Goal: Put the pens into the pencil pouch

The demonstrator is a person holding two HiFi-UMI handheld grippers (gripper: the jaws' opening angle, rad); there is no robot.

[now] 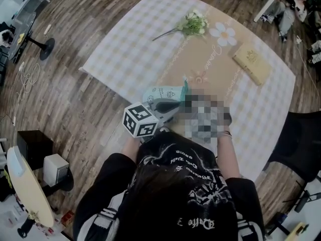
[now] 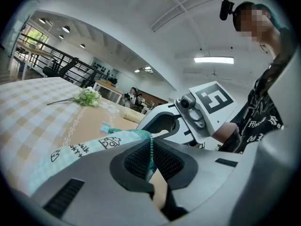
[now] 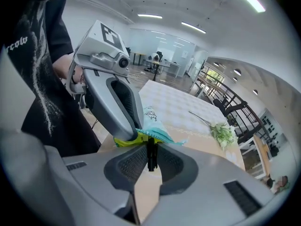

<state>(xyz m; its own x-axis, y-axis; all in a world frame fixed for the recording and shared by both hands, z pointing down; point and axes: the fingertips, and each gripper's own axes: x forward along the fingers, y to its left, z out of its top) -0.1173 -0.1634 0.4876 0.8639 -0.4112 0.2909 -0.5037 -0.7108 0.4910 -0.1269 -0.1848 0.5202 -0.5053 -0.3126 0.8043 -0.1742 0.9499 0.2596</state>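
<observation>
The mint-green pencil pouch (image 1: 163, 95) lies at the near edge of the table, just in front of the person. My left gripper (image 2: 150, 161) is shut on the pouch's green zipper edge (image 2: 149, 147) and holds that edge up; its marker cube (image 1: 140, 119) shows in the head view. My right gripper (image 3: 150, 161) is shut on a thin black pen (image 3: 151, 150). The pen's far end reaches the pouch's open mouth, where the yellow lining (image 3: 123, 141) shows. In the head view a mosaic patch hides the right gripper.
A checked cloth (image 1: 125, 39) covers the table. A bunch of white flowers (image 1: 193, 23) lies at the far side and a tan book (image 1: 252, 62) at the far right. A black chair (image 1: 301, 144) stands right of the table, a round white table (image 1: 27, 185) at the left.
</observation>
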